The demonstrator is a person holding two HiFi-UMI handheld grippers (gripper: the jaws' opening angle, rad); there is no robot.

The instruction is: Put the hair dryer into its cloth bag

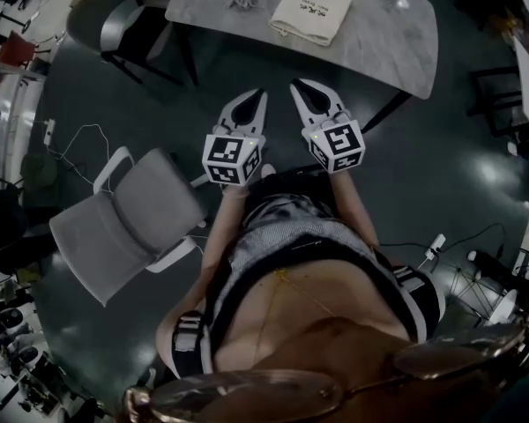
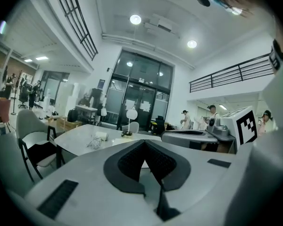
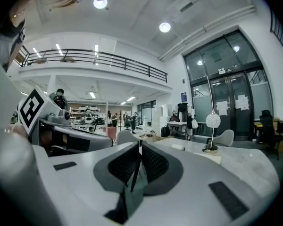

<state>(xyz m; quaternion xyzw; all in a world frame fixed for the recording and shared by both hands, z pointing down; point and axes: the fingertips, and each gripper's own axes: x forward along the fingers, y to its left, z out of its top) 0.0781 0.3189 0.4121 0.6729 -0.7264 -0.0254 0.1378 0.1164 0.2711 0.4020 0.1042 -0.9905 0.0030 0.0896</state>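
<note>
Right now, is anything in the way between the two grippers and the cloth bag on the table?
Nothing visible does. The left gripper and right gripper, both shut and empty, point at the cloth bag on the table, with only floor between. A grey chair stands off to the left.

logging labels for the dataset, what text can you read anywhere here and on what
Cloth bag: dark printed lines, too small to read.
Marker cubes: black-and-white square patterns only, no words.
Papers on glass doors: blurred, unreadable.
Nothing legible anywhere.
</note>
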